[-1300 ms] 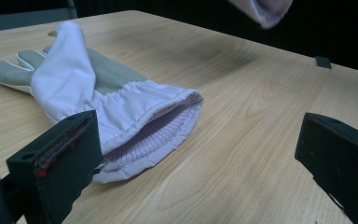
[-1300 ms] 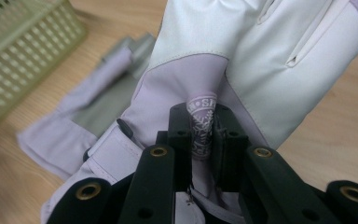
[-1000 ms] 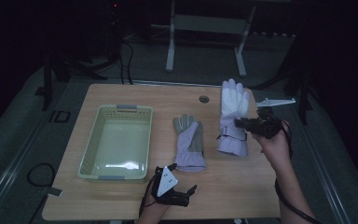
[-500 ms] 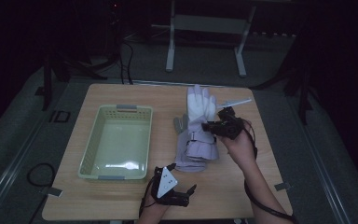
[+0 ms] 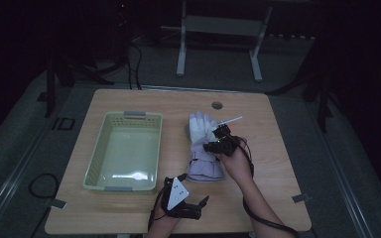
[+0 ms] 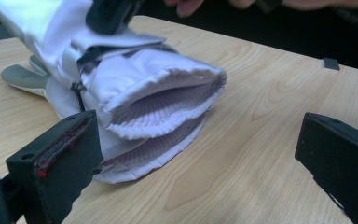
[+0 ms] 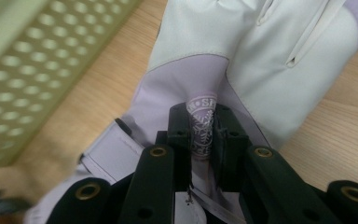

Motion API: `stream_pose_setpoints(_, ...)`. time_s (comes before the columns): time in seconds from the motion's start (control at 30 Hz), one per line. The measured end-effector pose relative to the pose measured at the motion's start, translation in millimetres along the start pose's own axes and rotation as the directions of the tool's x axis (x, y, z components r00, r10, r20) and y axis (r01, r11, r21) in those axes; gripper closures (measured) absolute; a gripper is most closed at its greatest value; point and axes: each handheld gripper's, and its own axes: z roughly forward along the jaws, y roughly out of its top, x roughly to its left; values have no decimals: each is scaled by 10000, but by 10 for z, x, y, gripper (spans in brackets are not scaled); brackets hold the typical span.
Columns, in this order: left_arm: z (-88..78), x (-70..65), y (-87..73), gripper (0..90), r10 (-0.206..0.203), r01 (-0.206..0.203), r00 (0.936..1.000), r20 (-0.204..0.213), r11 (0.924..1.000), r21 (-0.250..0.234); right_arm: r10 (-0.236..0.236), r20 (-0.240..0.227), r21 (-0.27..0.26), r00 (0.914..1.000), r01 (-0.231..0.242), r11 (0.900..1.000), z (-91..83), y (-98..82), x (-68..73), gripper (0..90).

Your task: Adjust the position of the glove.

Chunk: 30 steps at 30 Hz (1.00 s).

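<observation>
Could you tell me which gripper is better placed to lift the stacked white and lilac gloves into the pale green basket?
The right gripper: its jaws already pinch the upper white and lilac padded glove, beside the pale green perforated plastic basket. The left gripper is open at the cuffs.

We hold our left tool [image 5: 198,204] low at the near edge of the surface, forearm coming in from the bottom, its two black jaws standing wide apart with nothing pressed between the pads. Our right forearm reaches forward and slightly left, wrist bent, carrying the right tool [image 5: 212,147] above the surface middle. In the right gripper view its jaws are pinched close together on a fold of the white glove [image 7: 279,70].
</observation>
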Motion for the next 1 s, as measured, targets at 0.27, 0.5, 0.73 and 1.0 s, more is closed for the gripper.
stream_pose_setpoints(0.27, 6, -3, -1, 6, -7, 7, 10000, 47, 10000, 33, -99, 410, 261, 9991, 88, 9996, 137, -73, -17, 789)
stream_pose_setpoints(0.5, 6, -3, -1, 6, 14, -14, 10000, 74, 10000, 50, 81, 665, 316, 9978, -102, 9994, 21, -128, -185, 784)
stream_pose_setpoints(0.73, 11, 14, 0, 6, -155, 155, 9997, 171, 9999, 28, 88, 336, -9, 9994, -88, 10000, -23, -137, -219, 560)
stream_pose_setpoints(1.0, 12, 36, 0, 7, -368, 367, 9991, 224, 9993, 50, -597, -301, -1245, 9978, 555, 9907, -272, -165, -266, 163)
